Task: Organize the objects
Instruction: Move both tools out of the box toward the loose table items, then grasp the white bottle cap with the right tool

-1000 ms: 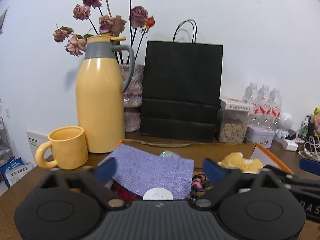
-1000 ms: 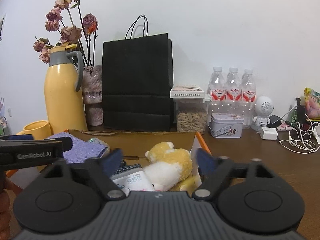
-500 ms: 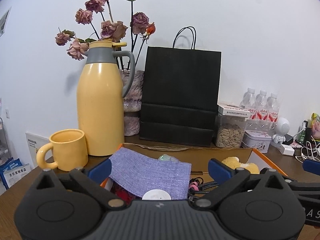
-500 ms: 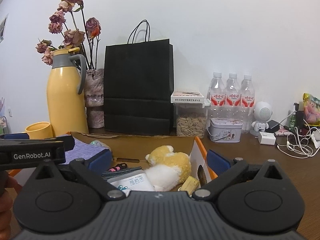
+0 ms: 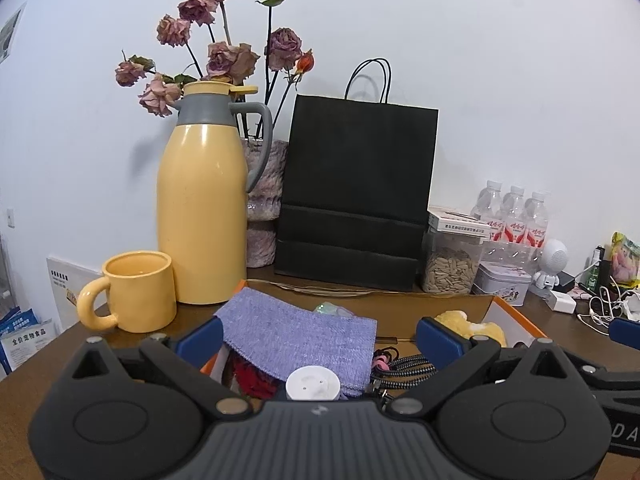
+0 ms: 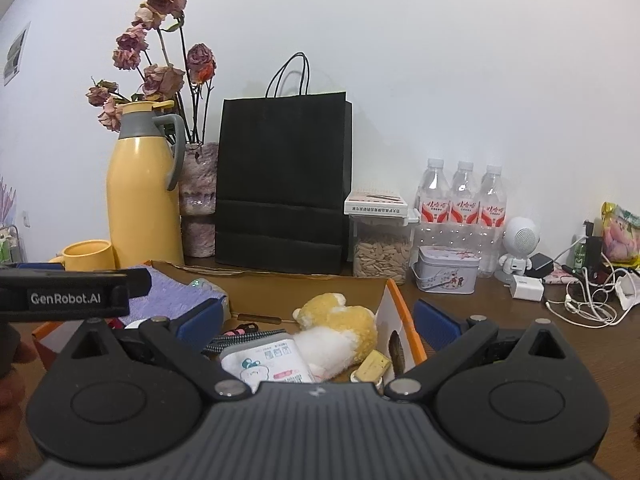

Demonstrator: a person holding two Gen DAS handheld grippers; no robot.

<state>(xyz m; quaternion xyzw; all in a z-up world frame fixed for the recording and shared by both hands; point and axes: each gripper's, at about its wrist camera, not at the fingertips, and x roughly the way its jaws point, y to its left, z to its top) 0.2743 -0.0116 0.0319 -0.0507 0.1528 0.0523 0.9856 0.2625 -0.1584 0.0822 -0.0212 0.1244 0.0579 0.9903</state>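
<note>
Hovering just above the near rim of the box [image 5: 516, 310] on the worktop [image 6: 520, 320], both claws gaping wide, gripping nothing: left claw [image 5: 320, 338] facing the purple cloth [image 5: 300, 336] straight ahead, right claw [image 6: 318, 320] facing the plush toy [image 6: 336, 328].

Even soft indoor light, faint wall shadows, sharp focus, heavy fisheye bend, dark vignetted corners

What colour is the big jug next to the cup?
The jug is yellow with a grey collar and handle, clearest in the left wrist view.
</note>
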